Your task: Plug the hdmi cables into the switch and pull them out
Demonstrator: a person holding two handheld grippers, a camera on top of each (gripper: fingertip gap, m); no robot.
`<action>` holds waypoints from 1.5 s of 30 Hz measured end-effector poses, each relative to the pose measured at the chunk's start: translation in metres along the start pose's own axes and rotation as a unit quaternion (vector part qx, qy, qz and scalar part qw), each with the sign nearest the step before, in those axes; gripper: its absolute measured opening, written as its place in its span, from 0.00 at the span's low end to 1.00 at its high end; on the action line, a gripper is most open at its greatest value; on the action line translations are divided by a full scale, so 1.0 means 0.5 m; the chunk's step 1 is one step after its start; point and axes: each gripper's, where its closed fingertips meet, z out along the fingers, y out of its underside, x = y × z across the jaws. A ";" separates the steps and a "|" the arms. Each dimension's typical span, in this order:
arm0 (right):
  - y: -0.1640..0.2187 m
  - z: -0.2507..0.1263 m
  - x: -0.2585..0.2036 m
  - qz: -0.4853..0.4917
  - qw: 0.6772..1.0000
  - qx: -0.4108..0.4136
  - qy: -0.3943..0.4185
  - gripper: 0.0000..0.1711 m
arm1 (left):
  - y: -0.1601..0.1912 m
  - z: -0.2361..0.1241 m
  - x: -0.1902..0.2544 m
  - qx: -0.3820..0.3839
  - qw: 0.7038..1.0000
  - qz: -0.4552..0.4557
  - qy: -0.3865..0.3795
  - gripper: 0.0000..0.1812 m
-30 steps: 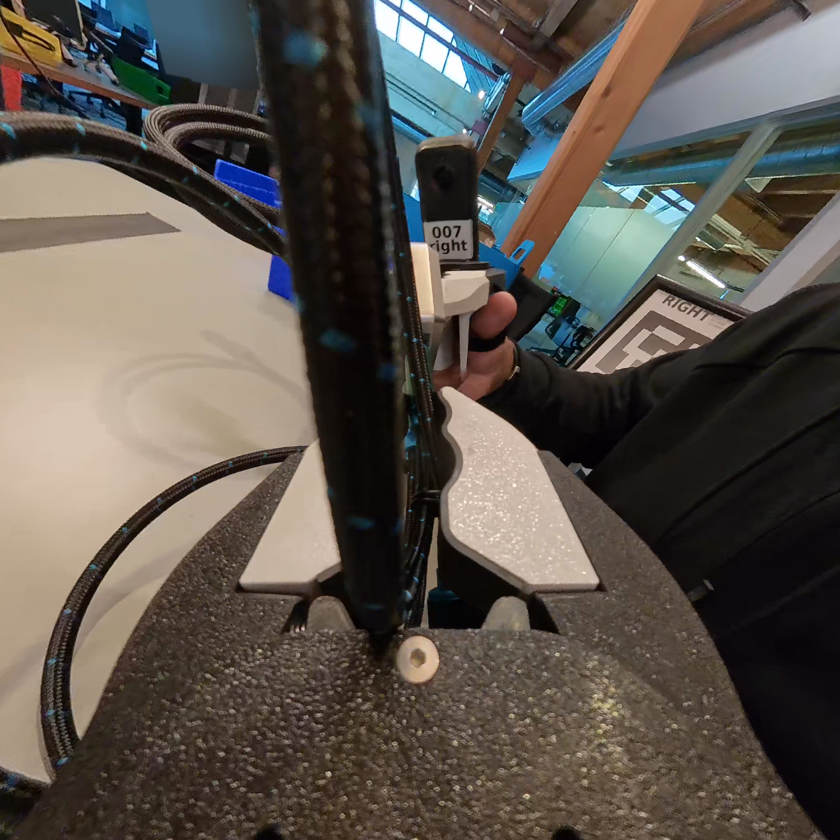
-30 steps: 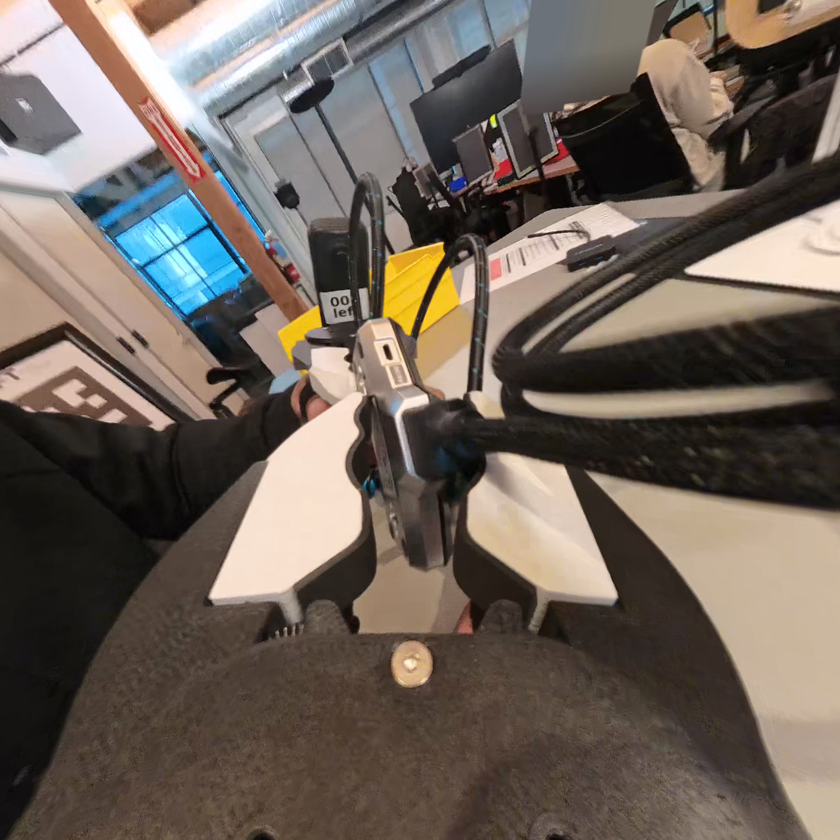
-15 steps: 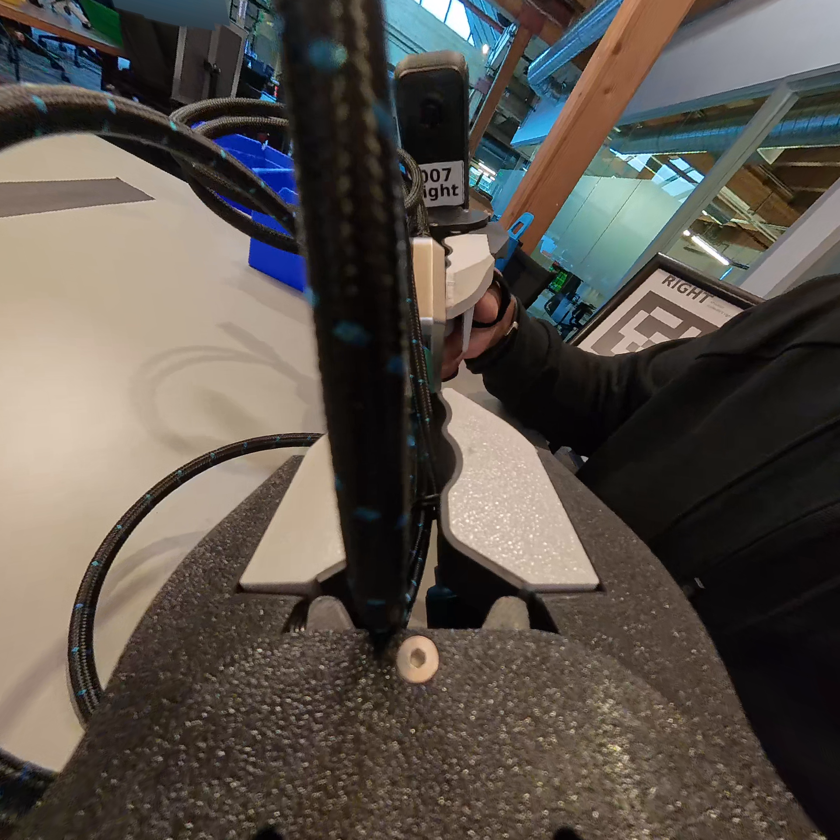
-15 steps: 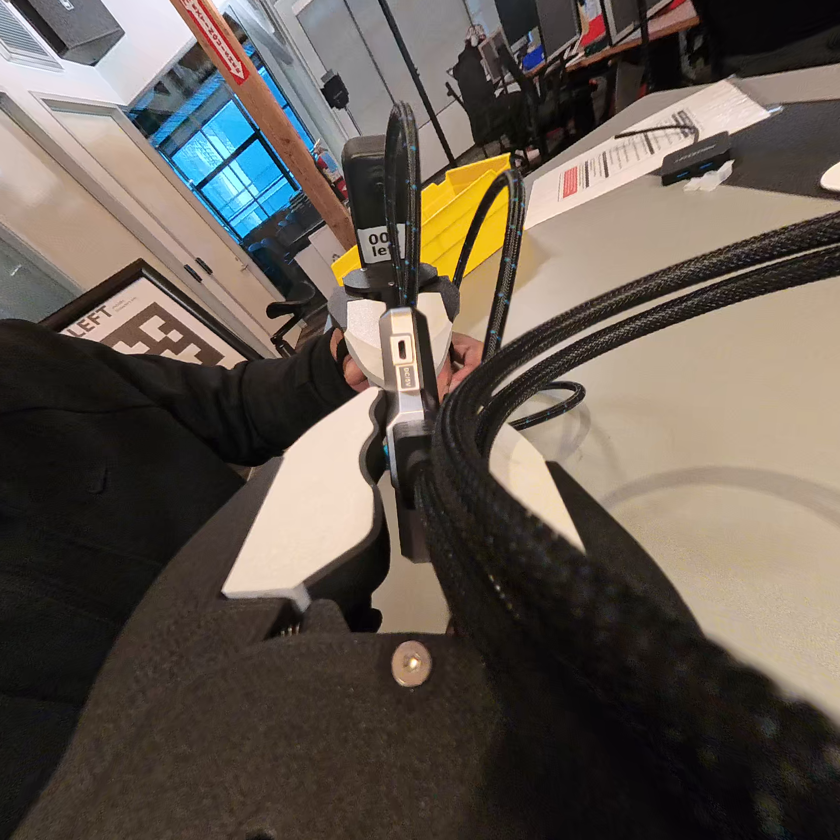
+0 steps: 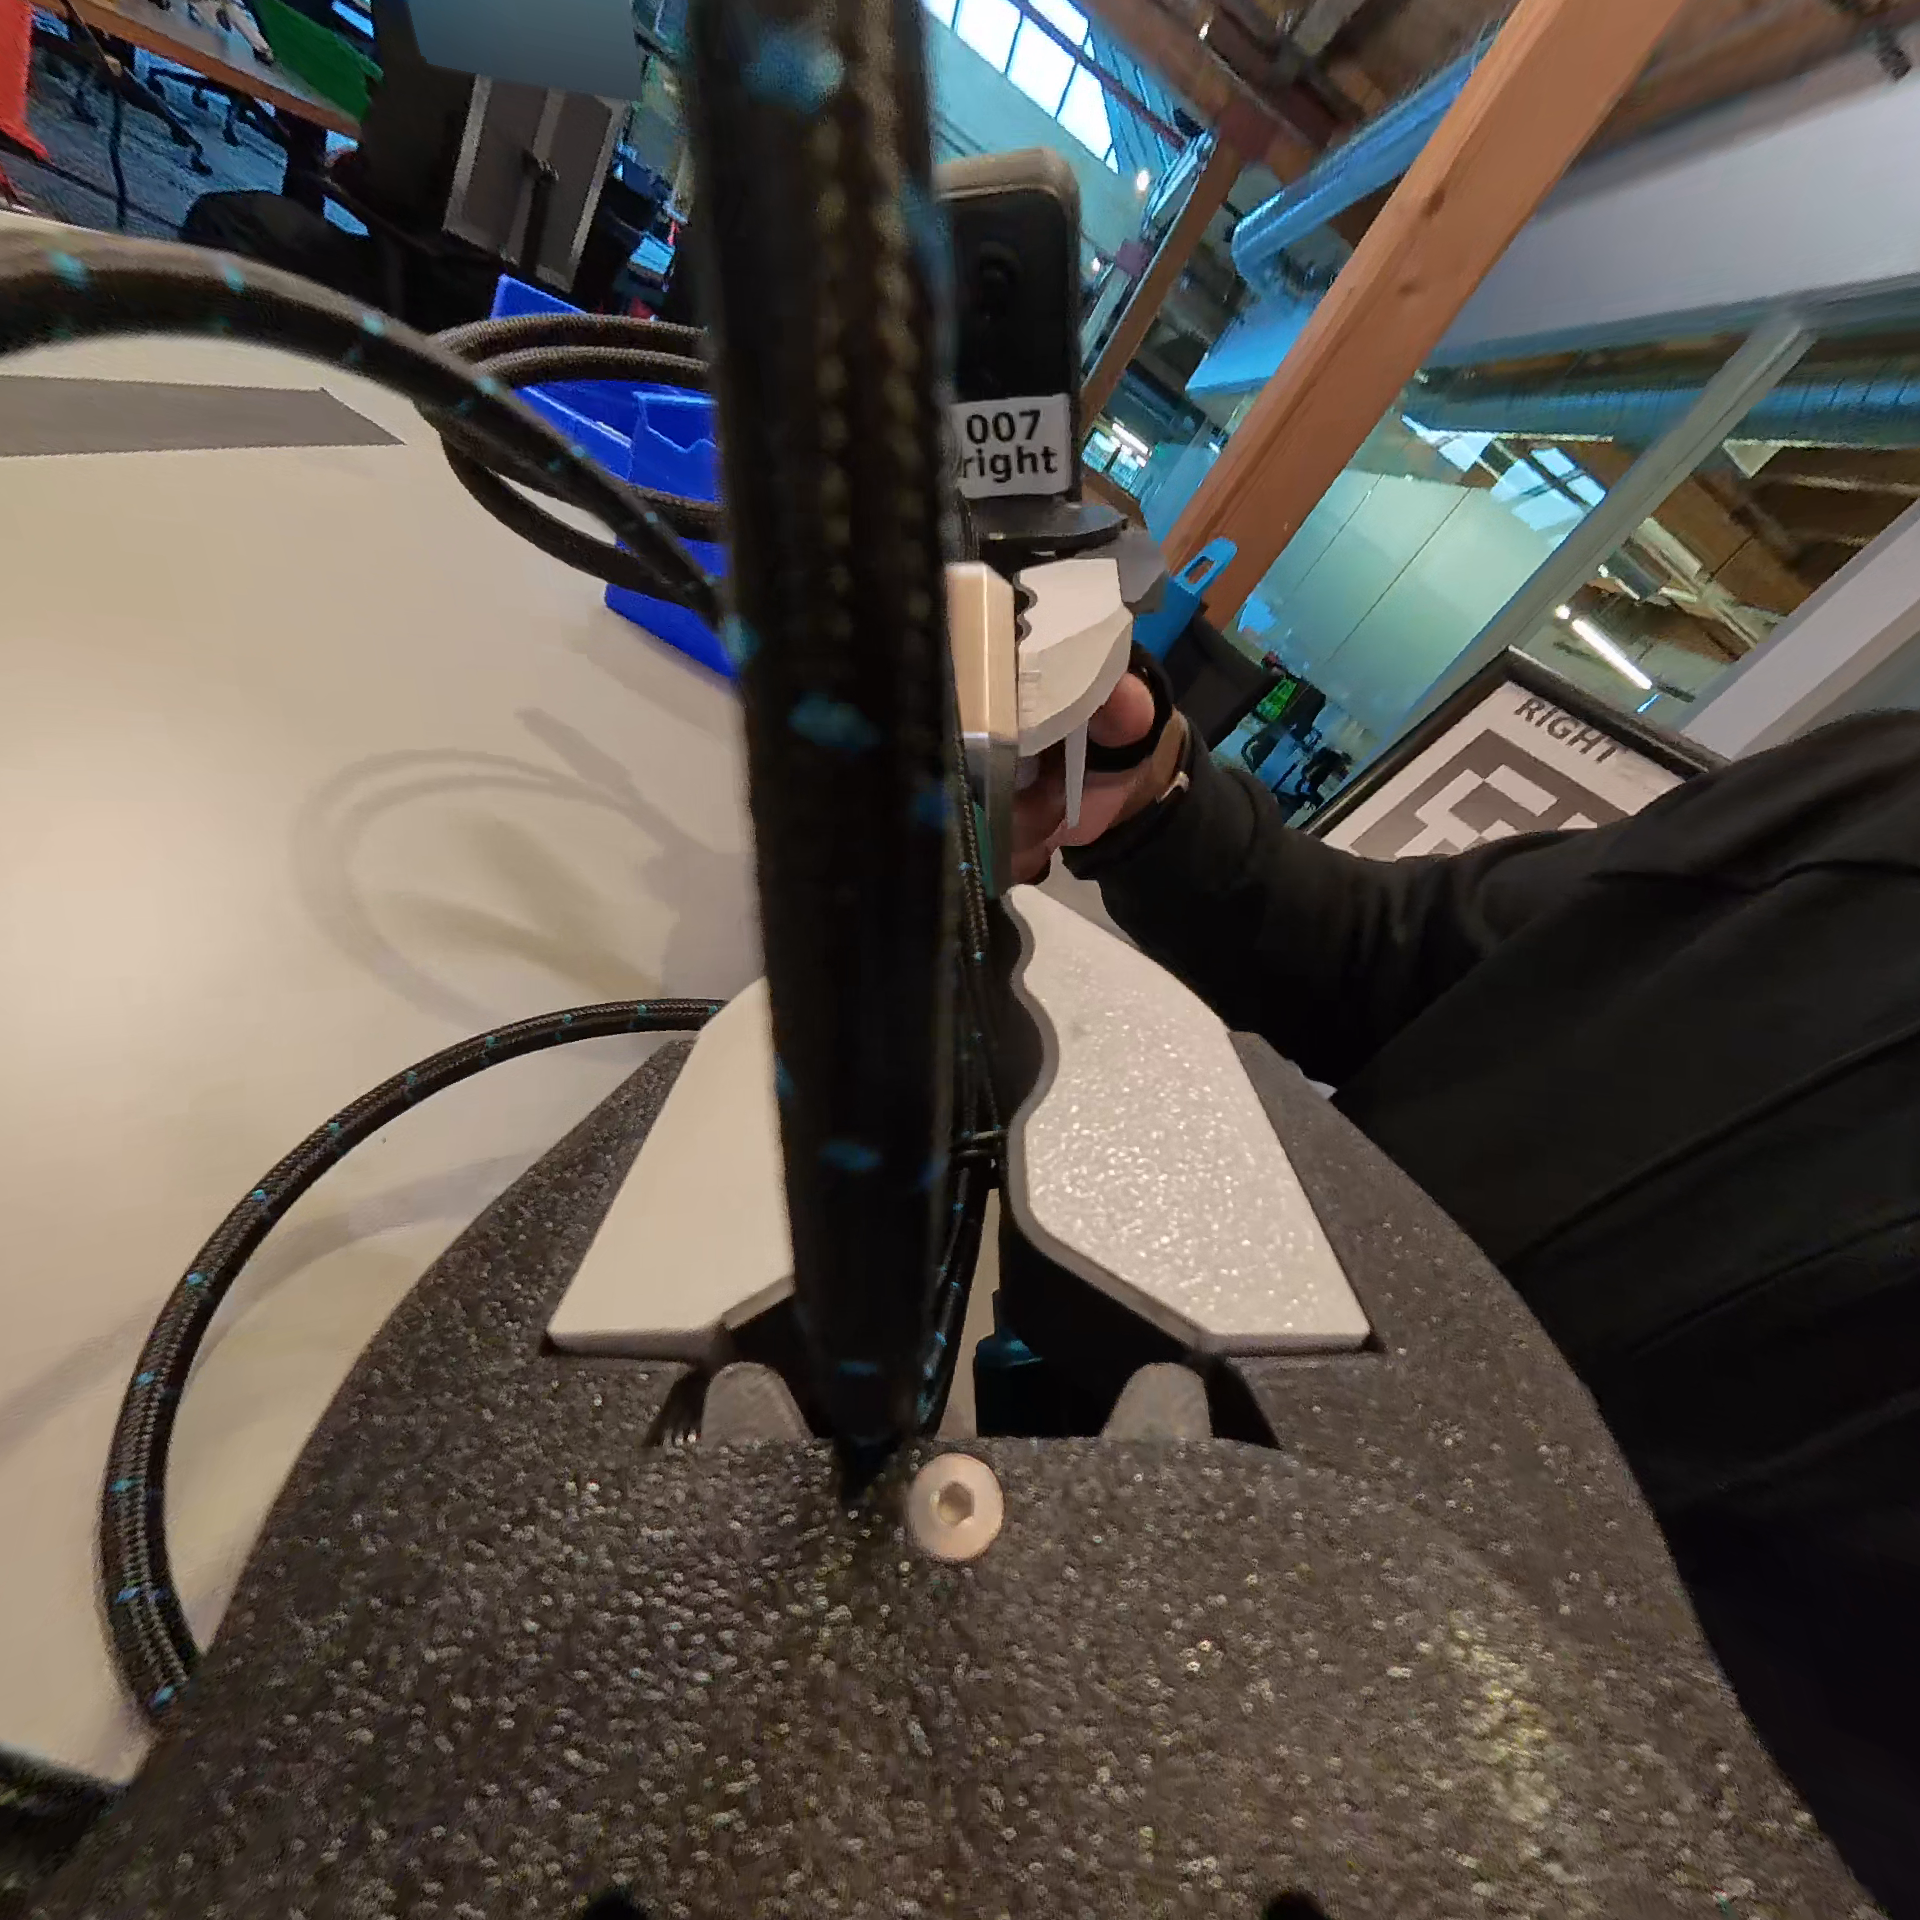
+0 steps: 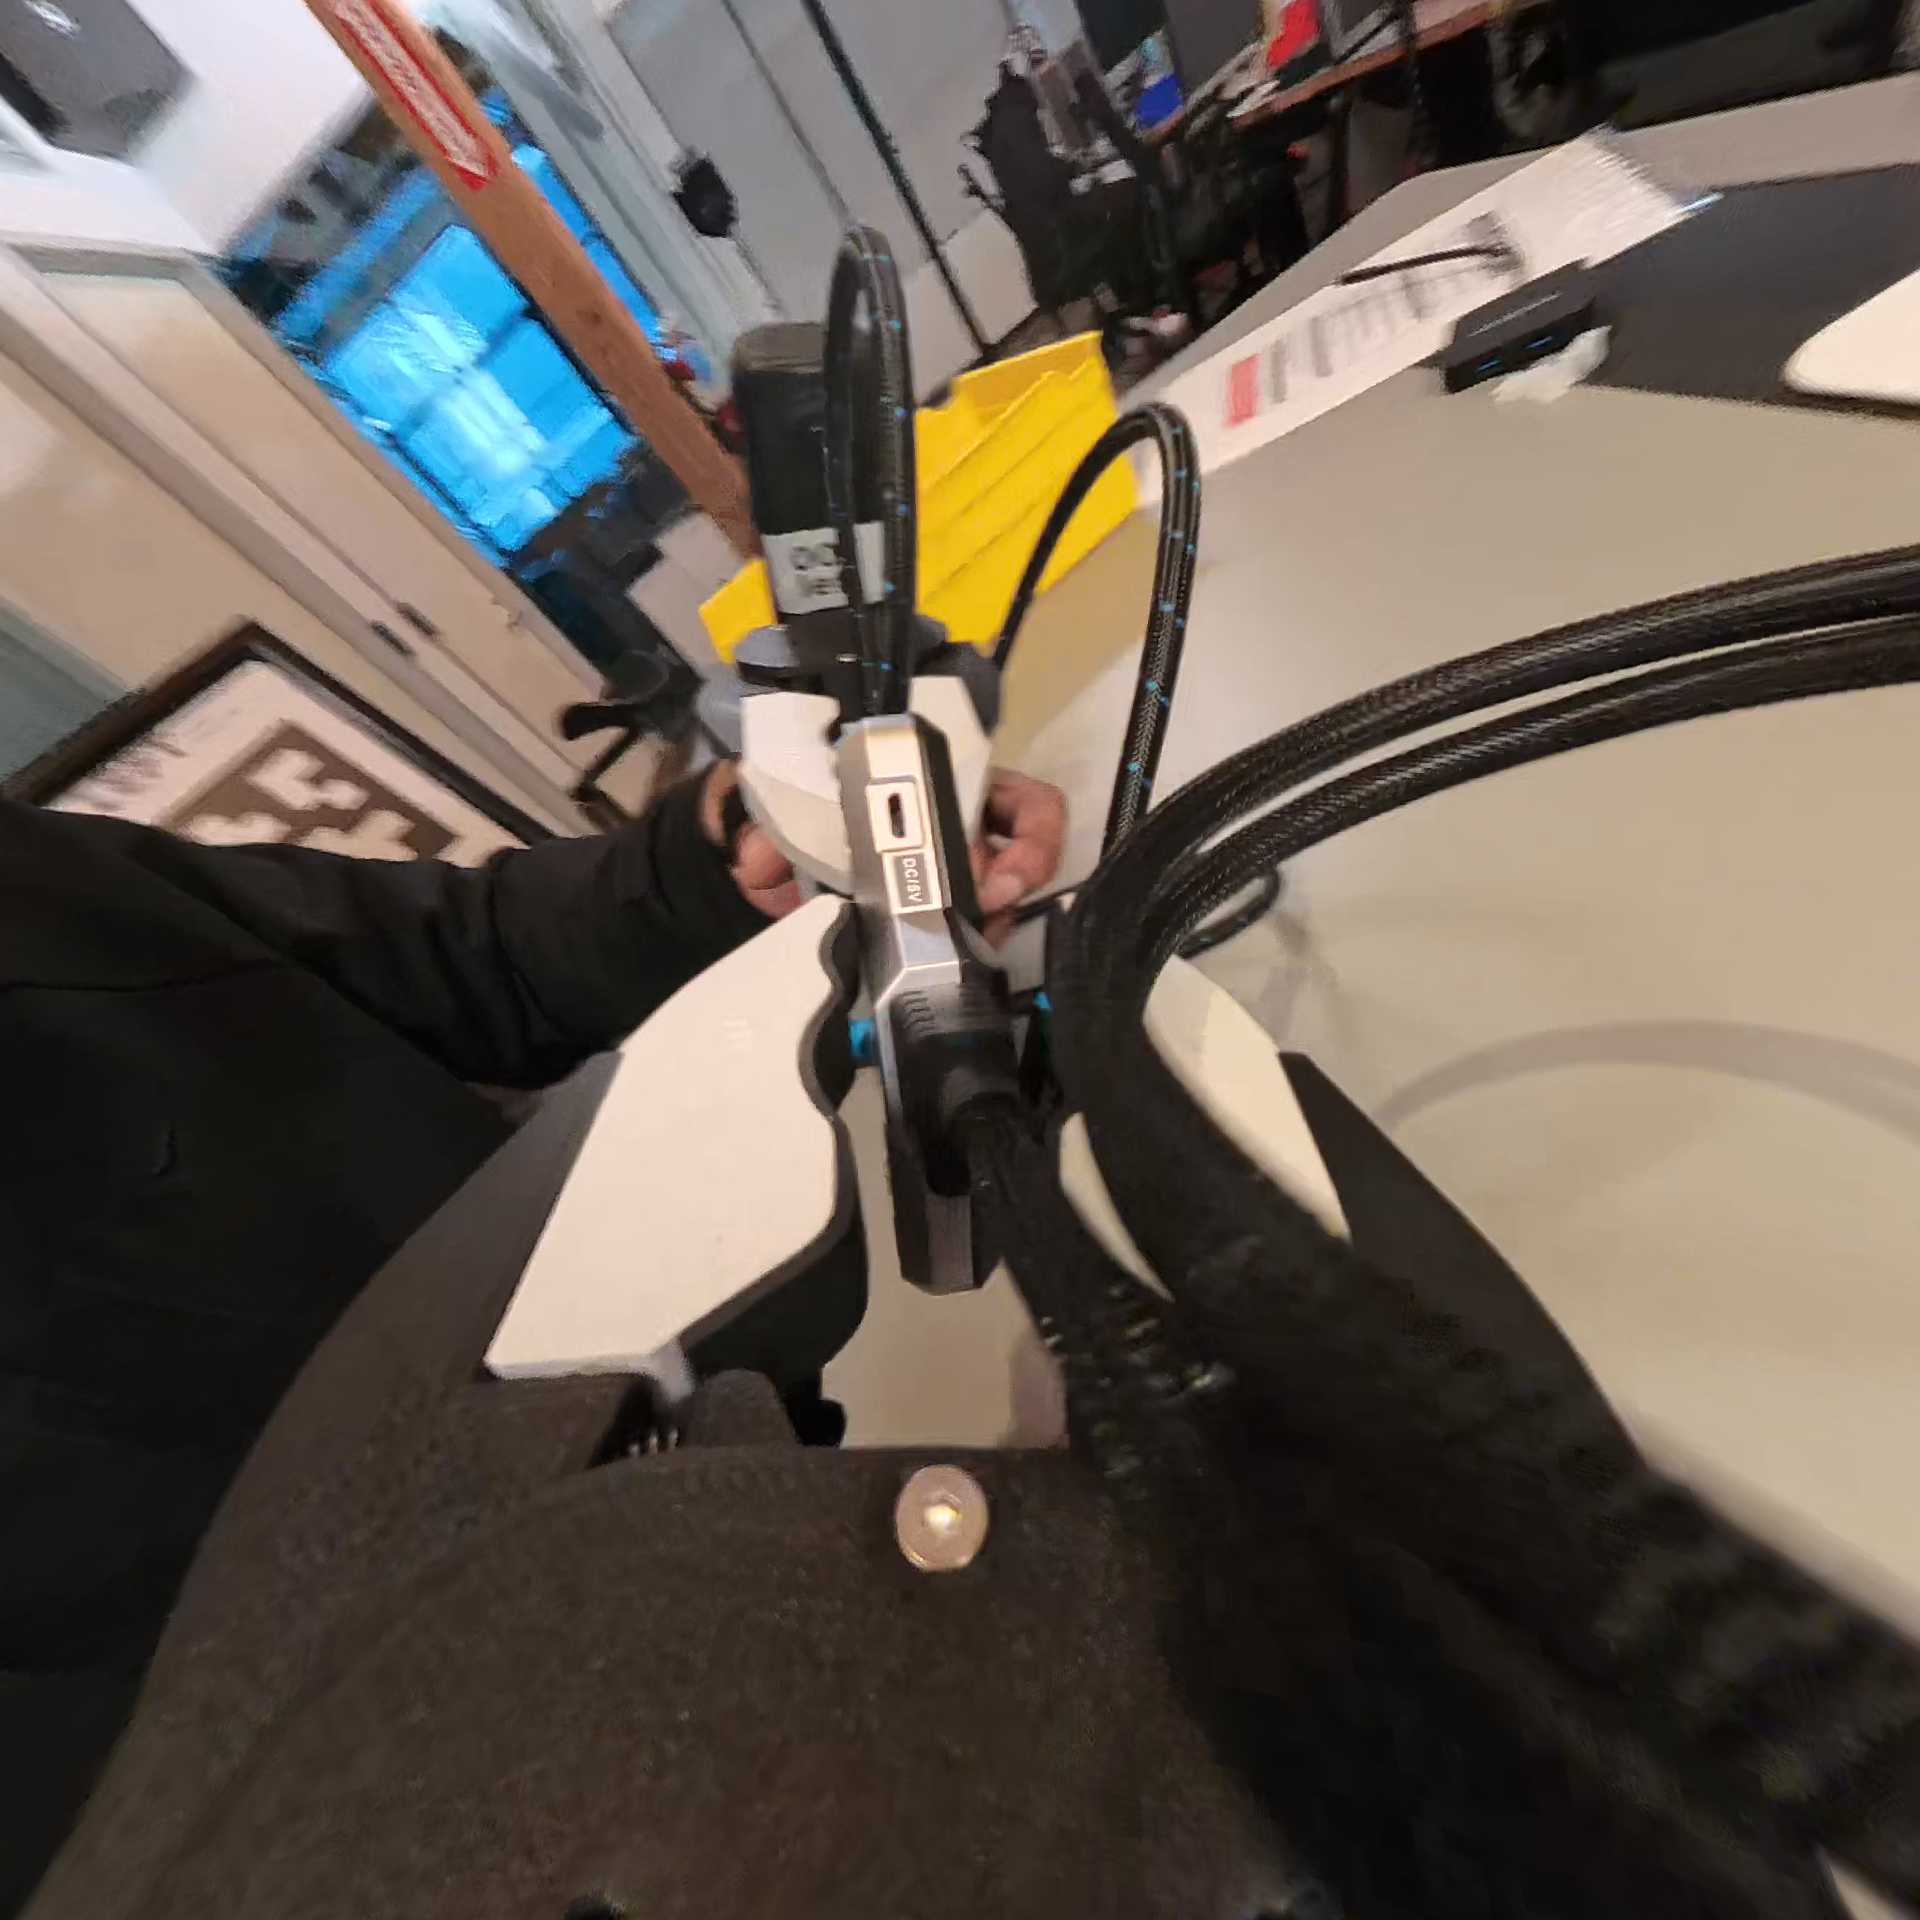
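Observation:
My right gripper (image 6: 925,935) is shut on the silver HDMI switch (image 6: 909,935) and holds it upright above the table. A black plug (image 6: 971,1081) with a thick braided cable (image 6: 1299,1382) sits in the switch's near end. My left gripper (image 5: 914,956) is shut on a black braided HDMI cable (image 5: 831,623) that runs straight up between its fingers. In the right wrist view, the left gripper (image 6: 862,758) meets the switch's far end, where that cable loops up. In the left wrist view, the right gripper (image 5: 1039,644) and the switch (image 5: 982,707) show just beyond my fingers.
The white table (image 5: 260,727) carries loose cable loops (image 5: 208,1278). A blue bin (image 5: 644,488) stands behind them. A yellow bin (image 6: 1029,468), a paper sheet (image 6: 1382,322) and a small black hub (image 6: 1517,332) lie on the far side. The person's black sleeve (image 5: 1455,935) is close on the right. Spacing between my two grippers at the tips: around 4 centimetres.
The switch has turned from tilted to nearly upright in the right gripper. The two grippers have drawn closer together. The thick cable loop has swung lower and to the right.

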 end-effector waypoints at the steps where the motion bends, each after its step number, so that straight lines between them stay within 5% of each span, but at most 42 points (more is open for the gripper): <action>1: -0.001 0.000 0.011 -0.018 0.999 -0.001 0.030 0.25 | 0.000 0.000 -0.002 0.003 1.000 0.000 -0.001 0.08; 9: -0.015 -0.035 0.039 -0.173 0.961 0.011 0.214 0.39 | -0.008 0.008 -0.007 0.052 0.999 -0.006 0.003 0.07; 21: 0.008 -0.064 0.023 -0.149 0.970 0.007 0.191 0.35 | -0.027 -0.009 0.005 0.089 0.995 -0.015 0.031 0.07; 26: -0.048 -0.096 0.003 -0.245 0.933 0.068 0.256 0.30 | -0.056 -0.024 0.002 0.128 0.991 0.028 -0.004 0.07; 32: -0.109 -0.043 -0.044 -0.426 0.855 0.071 0.286 0.27 | -0.067 -0.037 -0.028 0.134 0.960 0.184 -0.160 0.07; 45: -0.111 0.092 0.018 -0.535 0.801 -0.092 0.253 0.36 | -0.072 -0.063 -0.046 0.154 0.926 0.256 -0.230 0.07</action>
